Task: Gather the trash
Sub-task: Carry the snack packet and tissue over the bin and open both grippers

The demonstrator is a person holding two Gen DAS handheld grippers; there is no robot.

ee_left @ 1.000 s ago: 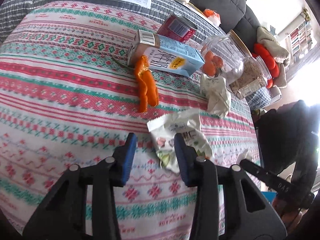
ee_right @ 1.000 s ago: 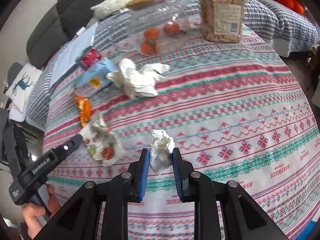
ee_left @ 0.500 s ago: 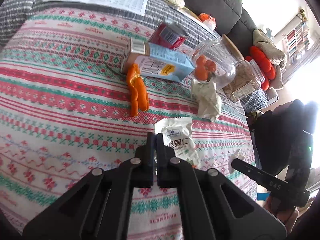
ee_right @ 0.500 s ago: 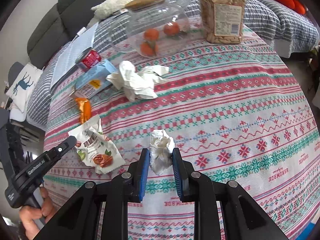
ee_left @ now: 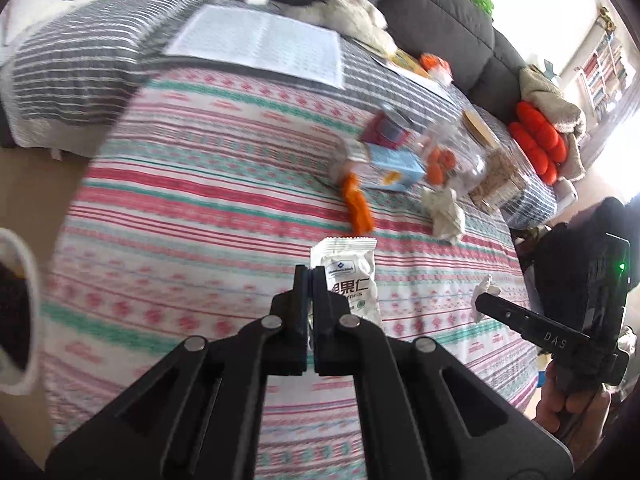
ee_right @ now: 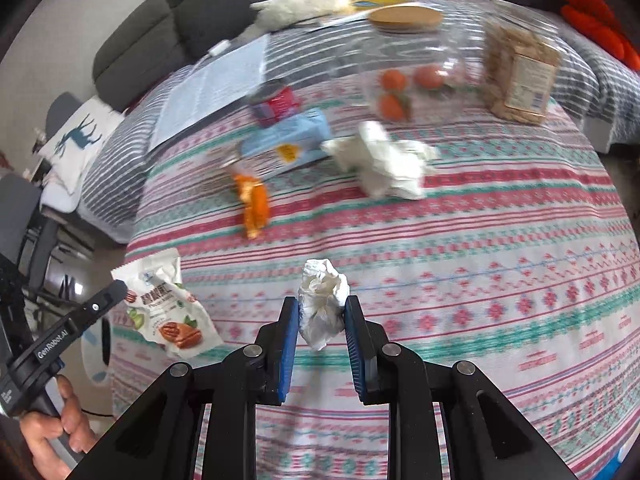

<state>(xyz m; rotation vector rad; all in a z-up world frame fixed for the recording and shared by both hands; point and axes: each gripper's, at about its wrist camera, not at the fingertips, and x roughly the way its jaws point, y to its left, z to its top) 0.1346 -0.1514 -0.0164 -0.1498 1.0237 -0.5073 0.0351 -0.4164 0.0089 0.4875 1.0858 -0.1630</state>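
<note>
The left gripper [ee_left: 308, 276] pinches one edge of a white foil nut-snack wrapper [ee_left: 352, 280], so it hangs clear above the patterned tablecloth [ee_left: 200, 216]. The right gripper [ee_right: 322, 320] clamps a crumpled white tissue ball [ee_right: 322, 304], also lifted. A white-rimmed bin [ee_left: 18, 312], probably their destination, shows at the left edge.

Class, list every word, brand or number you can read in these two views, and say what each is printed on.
"GenRobot.AI": left hand-held gripper.
"DAS": right hand-held gripper.
"果仁": snack packet; its smaller print is blurred.
Blue carton, red can, jar label, printed sheet: unreadable.
</note>
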